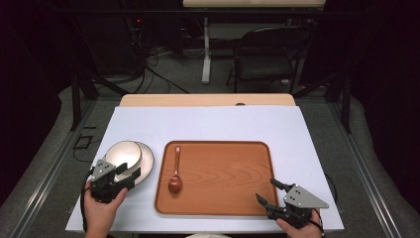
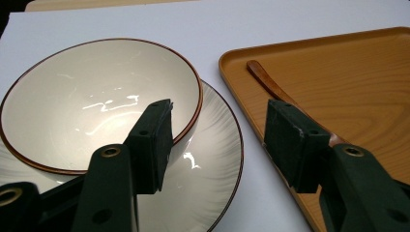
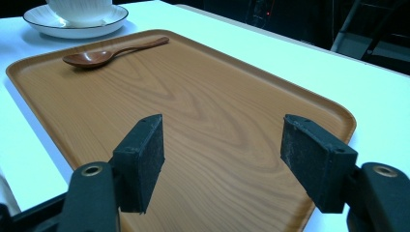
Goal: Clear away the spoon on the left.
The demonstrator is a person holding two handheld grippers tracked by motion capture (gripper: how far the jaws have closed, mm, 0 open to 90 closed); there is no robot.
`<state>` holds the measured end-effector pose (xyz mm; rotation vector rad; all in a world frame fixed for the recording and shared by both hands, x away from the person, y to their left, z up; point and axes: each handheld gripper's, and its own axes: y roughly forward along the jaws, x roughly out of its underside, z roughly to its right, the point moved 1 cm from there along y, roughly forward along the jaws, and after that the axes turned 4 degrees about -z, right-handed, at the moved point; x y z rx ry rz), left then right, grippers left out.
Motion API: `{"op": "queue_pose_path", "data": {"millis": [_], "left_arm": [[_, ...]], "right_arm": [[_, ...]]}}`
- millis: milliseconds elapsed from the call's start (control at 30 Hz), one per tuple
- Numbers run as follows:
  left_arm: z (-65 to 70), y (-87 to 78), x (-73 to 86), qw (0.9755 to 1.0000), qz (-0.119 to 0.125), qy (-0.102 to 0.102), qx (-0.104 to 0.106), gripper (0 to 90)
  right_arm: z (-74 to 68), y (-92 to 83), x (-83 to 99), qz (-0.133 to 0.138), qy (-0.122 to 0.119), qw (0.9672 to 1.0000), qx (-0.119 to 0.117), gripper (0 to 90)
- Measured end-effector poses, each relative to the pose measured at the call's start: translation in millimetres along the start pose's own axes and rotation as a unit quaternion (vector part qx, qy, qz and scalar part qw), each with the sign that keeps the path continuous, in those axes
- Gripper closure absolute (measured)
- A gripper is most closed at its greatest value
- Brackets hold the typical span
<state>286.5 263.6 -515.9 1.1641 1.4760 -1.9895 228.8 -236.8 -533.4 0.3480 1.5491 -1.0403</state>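
Spoon (image 1: 175, 174) lies on the wooden tray (image 1: 218, 198), near its left edge, bowl end toward the near side, handle pointing away. That part of the table setting looks done, as a judgement. Bowl (image 1: 123, 154) sits on the plate (image 1: 146, 161), both off the tray on the white table cover (image 1: 208, 124), just left of it. What seems left: getting bowl and plate across onto the tray's bare middle and right.

Left gripper (image 1: 125, 174) sits at the near edge of the bowl, jaws spread wide, nothing held. In the left gripper view one pad (image 2: 153, 140) stands over the bowl's near rim and the other (image 2: 290, 140) over the tray's left edge; the rim of the bowl (image 2: 96, 96) is by the left pad, not pinched. Plate (image 2: 212, 159) shows between the jaws, lower down.

Right gripper (image 1: 270, 193) rests over the tray's near right corner, jaws open and empty. In the right gripper view bare tray (image 3: 203, 116) lies between the pads, and the spoon (image 3: 96, 55) is well away at the far left.
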Motion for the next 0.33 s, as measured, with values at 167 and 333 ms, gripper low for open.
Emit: {"op": "queue_pose_path", "data": {"millis": [167,333], "left_arm": [[-1.3,-2.6,-0.5,1.0,0.003,-0.002,-0.005,43.9],[-1.6,-5.4,-1.6,0.9999,0.008,-0.006,-0.006,43.7]], "right_arm": [[1.0,0.6,0.3,-0.001,0.003,1.0,0.001,31.8],[-1.6,0.1,-1.4,-0.005,-0.014,0.9998,0.011,31.7]]}}
